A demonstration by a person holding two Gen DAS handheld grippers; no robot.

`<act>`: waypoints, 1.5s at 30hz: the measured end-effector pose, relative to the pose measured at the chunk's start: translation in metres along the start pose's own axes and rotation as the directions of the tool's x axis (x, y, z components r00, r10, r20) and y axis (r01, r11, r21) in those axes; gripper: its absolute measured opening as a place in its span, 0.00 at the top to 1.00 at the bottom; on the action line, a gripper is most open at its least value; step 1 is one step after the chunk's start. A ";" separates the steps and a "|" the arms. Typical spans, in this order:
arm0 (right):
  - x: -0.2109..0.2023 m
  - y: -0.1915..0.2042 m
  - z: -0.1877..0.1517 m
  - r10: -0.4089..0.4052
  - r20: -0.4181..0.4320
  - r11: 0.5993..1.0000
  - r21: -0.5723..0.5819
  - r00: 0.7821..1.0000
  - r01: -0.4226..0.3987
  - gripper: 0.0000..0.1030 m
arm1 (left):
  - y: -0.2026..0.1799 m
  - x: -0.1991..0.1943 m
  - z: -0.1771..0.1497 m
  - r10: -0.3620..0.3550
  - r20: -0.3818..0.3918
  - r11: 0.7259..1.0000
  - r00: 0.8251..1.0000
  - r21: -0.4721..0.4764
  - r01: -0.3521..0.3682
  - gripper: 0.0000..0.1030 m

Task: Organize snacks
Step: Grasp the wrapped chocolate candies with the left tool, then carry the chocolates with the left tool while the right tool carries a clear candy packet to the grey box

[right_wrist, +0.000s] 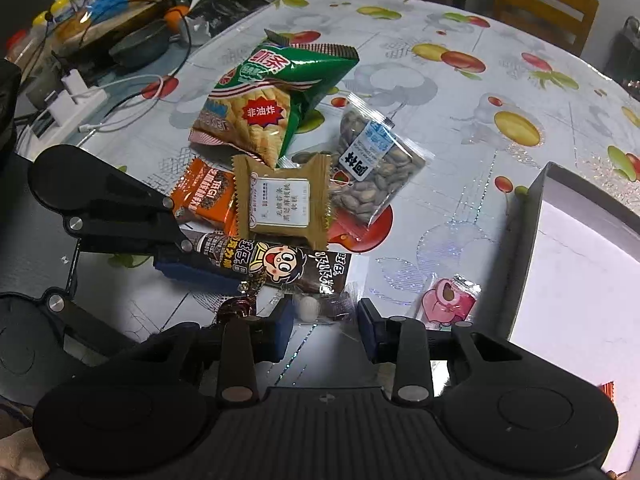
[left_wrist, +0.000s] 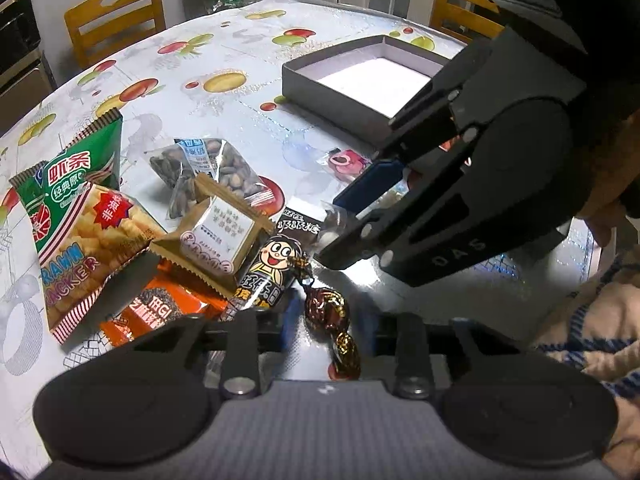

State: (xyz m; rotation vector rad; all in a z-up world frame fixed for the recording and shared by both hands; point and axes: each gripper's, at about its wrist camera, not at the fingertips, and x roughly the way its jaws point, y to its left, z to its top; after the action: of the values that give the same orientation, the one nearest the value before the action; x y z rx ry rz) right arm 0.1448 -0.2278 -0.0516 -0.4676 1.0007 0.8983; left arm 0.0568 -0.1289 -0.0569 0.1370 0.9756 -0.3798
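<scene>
Candy in brown foil (left_wrist: 326, 308): near, right of snack pile (left_wrist: 208, 236), clamped in left gripper (left_wrist: 332, 322).
Right gripper (right_wrist: 326, 320): jaws partly open (1 clear-wrapped white sweet (right_wrist: 310, 306) between them).
Grey box (left_wrist: 304, 84): far right.

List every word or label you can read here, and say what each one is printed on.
"RAWN ACKER", cut off at the start: green cracker bag.
"虾条" and "非油炸": same bag.
"DAS": right gripper body.
"旺仔": dark cartoon-face tube.
Orange packet: print too blurred to read.
Tan packet: white label text too small.
Seed pouch: blue label unclear.
Pink candy: no readable text.
</scene>
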 end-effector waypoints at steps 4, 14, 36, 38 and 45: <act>-0.001 0.000 0.000 0.010 0.002 1.000 0.003 1.000 -0.010 0.67 | -0.003 0.000 0.001 0.000 -0.007 1.000 1.000 0.011 0.000 0.81; -0.014 -0.004 0.001 0.023 0.045 0.999 0.040 0.999 -0.025 0.69 | -0.001 -0.015 0.005 0.021 0.032 1.000 0.999 -0.013 -0.021 0.82; -0.064 -0.022 -0.010 -0.047 0.165 0.991 0.129 0.985 0.025 0.69 | -0.009 -0.030 0.038 0.054 0.084 0.998 0.995 -0.033 -0.052 0.81; -0.068 -0.025 -0.012 -0.055 0.172 0.990 0.141 0.984 0.031 0.69 | -0.010 -0.031 0.042 0.052 0.091 0.998 0.994 -0.036 -0.049 0.81; -0.079 -0.033 -0.021 -0.082 0.188 0.983 0.174 0.979 0.049 0.69 | -0.021 -0.033 0.053 0.036 0.110 0.999 0.993 -0.017 -0.034 0.81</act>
State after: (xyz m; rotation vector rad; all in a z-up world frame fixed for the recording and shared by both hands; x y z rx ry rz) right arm 0.1420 -0.2952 0.0054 -0.2623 0.8682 0.7763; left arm 0.0737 -0.1549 0.0008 0.1179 0.8659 -0.3444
